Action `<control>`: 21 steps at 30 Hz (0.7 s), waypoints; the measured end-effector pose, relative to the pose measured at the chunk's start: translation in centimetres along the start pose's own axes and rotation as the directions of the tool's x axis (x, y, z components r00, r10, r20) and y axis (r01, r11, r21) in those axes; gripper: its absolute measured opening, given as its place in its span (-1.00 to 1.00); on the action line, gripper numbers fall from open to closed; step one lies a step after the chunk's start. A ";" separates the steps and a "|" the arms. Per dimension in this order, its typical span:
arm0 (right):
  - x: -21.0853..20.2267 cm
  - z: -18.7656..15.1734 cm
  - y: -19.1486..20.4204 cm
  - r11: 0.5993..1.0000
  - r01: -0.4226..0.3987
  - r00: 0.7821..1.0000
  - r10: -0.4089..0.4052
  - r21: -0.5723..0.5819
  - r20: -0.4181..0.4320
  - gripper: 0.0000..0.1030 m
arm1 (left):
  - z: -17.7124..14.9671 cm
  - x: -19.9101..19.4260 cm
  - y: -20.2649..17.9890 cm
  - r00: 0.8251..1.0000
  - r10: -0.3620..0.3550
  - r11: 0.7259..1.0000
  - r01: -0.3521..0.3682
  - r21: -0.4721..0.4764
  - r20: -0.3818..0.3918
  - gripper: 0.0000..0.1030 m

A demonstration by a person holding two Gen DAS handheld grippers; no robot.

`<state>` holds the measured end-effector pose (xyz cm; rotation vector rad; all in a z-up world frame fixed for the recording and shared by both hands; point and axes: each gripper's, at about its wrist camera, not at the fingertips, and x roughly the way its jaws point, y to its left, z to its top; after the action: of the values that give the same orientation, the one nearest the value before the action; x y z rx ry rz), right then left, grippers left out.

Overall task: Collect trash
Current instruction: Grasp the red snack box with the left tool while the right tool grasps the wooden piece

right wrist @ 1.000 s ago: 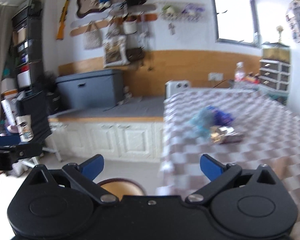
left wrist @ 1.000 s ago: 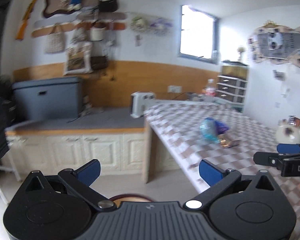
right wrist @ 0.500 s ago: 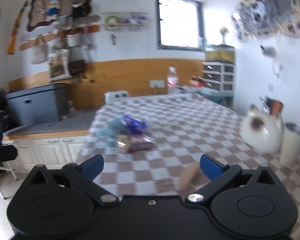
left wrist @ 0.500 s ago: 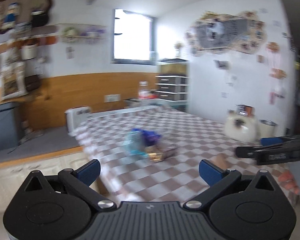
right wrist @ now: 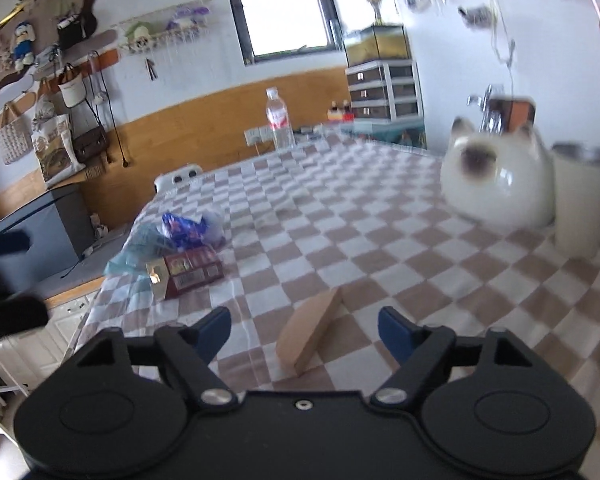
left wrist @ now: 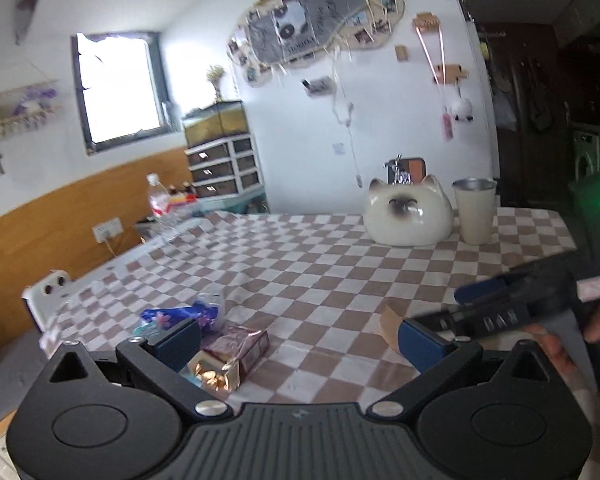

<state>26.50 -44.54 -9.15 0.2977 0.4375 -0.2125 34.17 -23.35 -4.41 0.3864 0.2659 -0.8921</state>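
On the checkered tabletop (right wrist: 340, 240), wrappers (right wrist: 188, 256) lay heaped far left, beside the open, empty left gripper (left wrist: 296, 344). Rightward, a brown paper piece (right wrist: 310, 334) lay lengthwise between the right gripper (right wrist: 304, 330) fingers, which were closing, not yet touching it.

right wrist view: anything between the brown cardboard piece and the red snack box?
Nothing; only bare checkered tablecloth lies between the cardboard piece and the red snack box, seen in the right wrist view.

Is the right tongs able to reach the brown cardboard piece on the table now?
Probably yes. The cardboard piece lies just ahead of the right tongs, whose jaws are closing, not yet touching it; nothing blocks the way.
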 end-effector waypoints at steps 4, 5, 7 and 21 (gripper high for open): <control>1.8 -0.4 0.3 1.000 0.009 0.999 -0.008 0.005 -0.049 0.52 | 0.4 4.4 1.5 0.998 -0.032 0.998 0.035 0.049 -0.060 1.00; 2.2 -0.5 0.4 1.000 0.009 0.998 -0.009 0.008 -0.059 0.49 | 0.3 5.4 1.8 0.997 -0.032 0.997 0.038 0.073 -0.074 1.00; 3.0 -0.7 0.5 1.000 0.008 0.997 -0.006 0.023 -0.078 0.24 | 0.2 7.5 2.7 0.994 -0.017 0.995 0.028 0.094 -0.112 1.00; 4.7 -1.0 2.2 1.000 0.014 0.992 -0.015 -0.010 -0.129 0.09 | -2.5 16.5 6.5 0.945 0.069 0.989 -0.023 0.147 -0.319 1.00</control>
<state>30.89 -42.86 -11.58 0.3004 0.5683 -0.2062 49.11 -30.19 -11.60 0.6708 0.4962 -0.8013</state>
